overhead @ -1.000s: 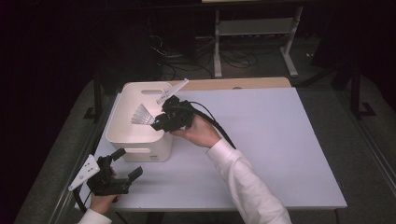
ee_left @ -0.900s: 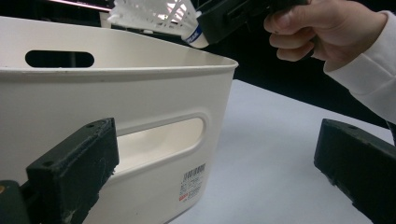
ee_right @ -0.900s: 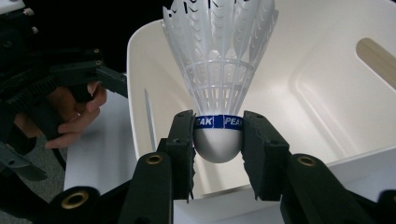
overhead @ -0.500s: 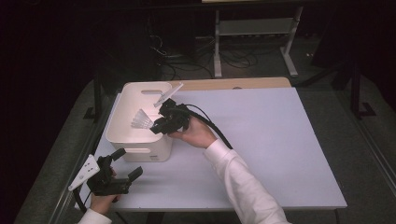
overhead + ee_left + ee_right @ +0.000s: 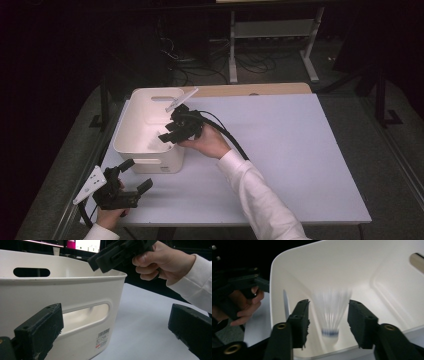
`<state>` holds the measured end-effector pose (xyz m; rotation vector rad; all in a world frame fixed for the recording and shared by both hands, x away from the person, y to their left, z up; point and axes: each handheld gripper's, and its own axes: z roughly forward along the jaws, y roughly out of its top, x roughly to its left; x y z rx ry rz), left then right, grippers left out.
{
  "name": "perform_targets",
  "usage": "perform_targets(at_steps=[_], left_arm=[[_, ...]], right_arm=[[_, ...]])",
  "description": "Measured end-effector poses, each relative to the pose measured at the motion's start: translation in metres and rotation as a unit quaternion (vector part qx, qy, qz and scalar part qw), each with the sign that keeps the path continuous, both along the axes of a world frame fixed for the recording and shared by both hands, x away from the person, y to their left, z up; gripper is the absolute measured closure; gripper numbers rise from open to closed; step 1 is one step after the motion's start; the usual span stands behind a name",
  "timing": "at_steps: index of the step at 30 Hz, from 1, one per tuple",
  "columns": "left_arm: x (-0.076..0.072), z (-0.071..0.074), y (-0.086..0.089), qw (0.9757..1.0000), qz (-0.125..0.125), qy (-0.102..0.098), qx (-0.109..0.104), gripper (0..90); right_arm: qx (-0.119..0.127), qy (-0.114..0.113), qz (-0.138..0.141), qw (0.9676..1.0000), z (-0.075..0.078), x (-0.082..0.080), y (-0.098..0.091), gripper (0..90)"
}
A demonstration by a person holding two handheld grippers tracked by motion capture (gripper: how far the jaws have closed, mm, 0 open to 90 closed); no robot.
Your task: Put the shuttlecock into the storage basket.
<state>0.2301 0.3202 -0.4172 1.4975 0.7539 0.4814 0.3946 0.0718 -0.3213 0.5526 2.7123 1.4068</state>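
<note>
Over the white plastic bin with cut-out handles [image 5: 145, 135], my right gripper [image 5: 328, 320] hangs with its jaws spread wide, and between them, lower down, I see the white feathered shuttlecock [image 5: 331, 315] with a blue band above its cork. It is blurred in my right gripper view, so I cannot tell whether it is falling or already lying on the bin floor; either way nothing pinches it. In the high view it shows as a pale smudge inside the bin [image 5: 154, 144], near the front wall.

My guess on handling: very light, feathers brittle and easy to crush, so any hold belongs on the firm cork end, gently, not on the skirt. Dropped, it should land soft and barely bounce.

The bin holds nothing else that I can make out. My left gripper [image 5: 125, 187] sits at the near left edge of the pale table [image 5: 300, 150], jaws parted and empty, facing the bin's front handle slot [image 5: 87, 316].
</note>
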Motion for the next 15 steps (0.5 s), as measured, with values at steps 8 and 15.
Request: perform_targets(at_steps=[8, 15], left_arm=[[0.0, 0.0, 0.0, 1.0, 0.0, 0.001, -0.001, 0.0], [0.0, 0.0, 0.0, 1.0, -0.001, 0.002, 0.003, 0.0]], right_arm=[[0.015, -0.006, -0.017, 0.9997, 0.006, 0.003, -0.01, 26.1], [0.019, -0.011, -0.015, 0.9996, 0.011, 0.002, -0.017, 13.8]])
